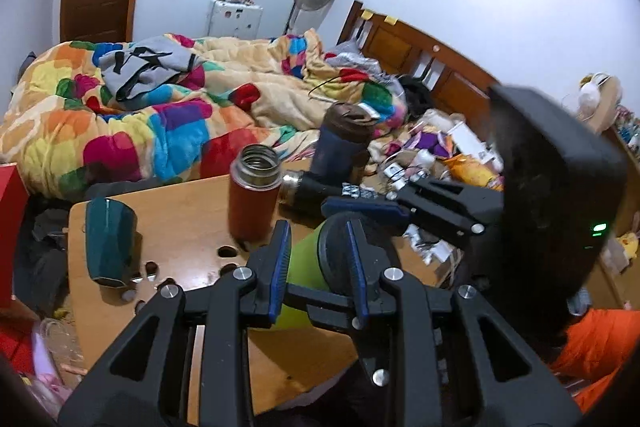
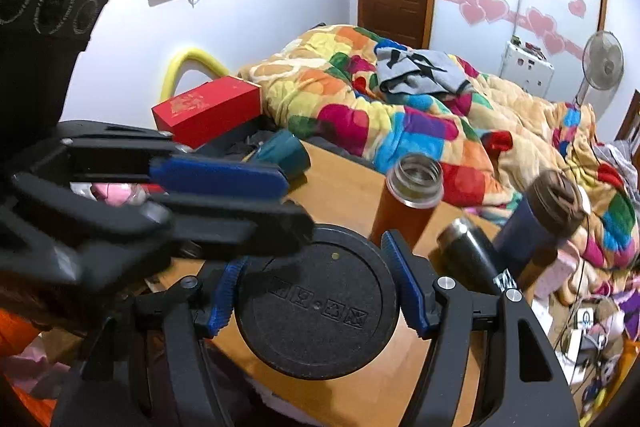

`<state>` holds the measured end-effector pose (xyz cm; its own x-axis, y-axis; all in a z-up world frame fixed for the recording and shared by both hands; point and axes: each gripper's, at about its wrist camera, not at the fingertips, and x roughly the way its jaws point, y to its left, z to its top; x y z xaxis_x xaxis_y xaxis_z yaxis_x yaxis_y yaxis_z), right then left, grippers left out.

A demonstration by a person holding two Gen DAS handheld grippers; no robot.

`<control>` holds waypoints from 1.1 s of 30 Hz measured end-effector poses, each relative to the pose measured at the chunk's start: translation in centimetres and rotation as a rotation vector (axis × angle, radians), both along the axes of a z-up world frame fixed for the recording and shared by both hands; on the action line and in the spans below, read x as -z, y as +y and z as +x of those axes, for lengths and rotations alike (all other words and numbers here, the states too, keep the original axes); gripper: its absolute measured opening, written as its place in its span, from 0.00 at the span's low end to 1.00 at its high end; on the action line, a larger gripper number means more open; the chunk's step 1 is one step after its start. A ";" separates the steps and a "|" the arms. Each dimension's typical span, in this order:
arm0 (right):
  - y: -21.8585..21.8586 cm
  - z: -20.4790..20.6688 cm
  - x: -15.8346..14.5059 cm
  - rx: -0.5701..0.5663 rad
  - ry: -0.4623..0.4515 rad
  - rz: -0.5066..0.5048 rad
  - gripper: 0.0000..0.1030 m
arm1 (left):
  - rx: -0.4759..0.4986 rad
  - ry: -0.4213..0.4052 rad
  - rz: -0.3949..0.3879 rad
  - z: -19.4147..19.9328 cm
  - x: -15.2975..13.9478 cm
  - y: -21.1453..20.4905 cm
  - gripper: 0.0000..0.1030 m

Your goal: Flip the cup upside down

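Note:
A green cup point(image 1: 302, 267) with a black base point(image 2: 316, 301) is held on its side above the wooden table point(image 1: 180, 219). My left gripper point(image 1: 320, 259) is shut on the cup's body near the base. My right gripper point(image 2: 320, 291) is shut on the black round base, which faces its camera. The right gripper shows in the left wrist view point(image 1: 372, 209), just behind the cup. The left gripper shows in the right wrist view point(image 2: 224, 195), above the base. The cup's mouth is hidden.
On the table stand an upside-down teal mug point(image 1: 108, 239), an open red thermos point(image 1: 254, 195), a dark blue flask point(image 1: 340, 143) and a lying black flask point(image 1: 308, 189). A bed with a colourful quilt point(image 1: 160, 115) lies behind. A red box point(image 2: 208, 109) sits at the left.

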<state>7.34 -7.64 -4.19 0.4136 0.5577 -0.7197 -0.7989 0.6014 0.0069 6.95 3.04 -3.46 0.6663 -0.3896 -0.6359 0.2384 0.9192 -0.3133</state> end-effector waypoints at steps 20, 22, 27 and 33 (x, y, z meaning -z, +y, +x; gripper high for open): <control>-1.0 0.9 1.2 0.061 0.081 0.095 0.62 | -0.105 -0.007 -0.023 0.8 1.1 3.0 0.32; -1.9 0.5 1.2 0.078 0.087 0.103 0.62 | -0.112 -0.015 -0.010 0.3 1.1 2.6 0.33; -4.2 -0.4 0.7 0.128 0.081 0.120 0.62 | -0.139 -0.015 0.018 0.0 0.8 2.1 0.33; -7.1 -1.2 -1.4 0.196 0.054 0.173 0.62 | -0.178 -0.060 0.018 -1.4 -1.1 2.0 0.32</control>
<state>6.10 -14.72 -2.80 0.4895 0.5871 -0.6447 -0.6631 0.7308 0.1620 5.51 5.02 -2.41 0.7606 -0.2509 -0.5988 0.0889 0.9539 -0.2867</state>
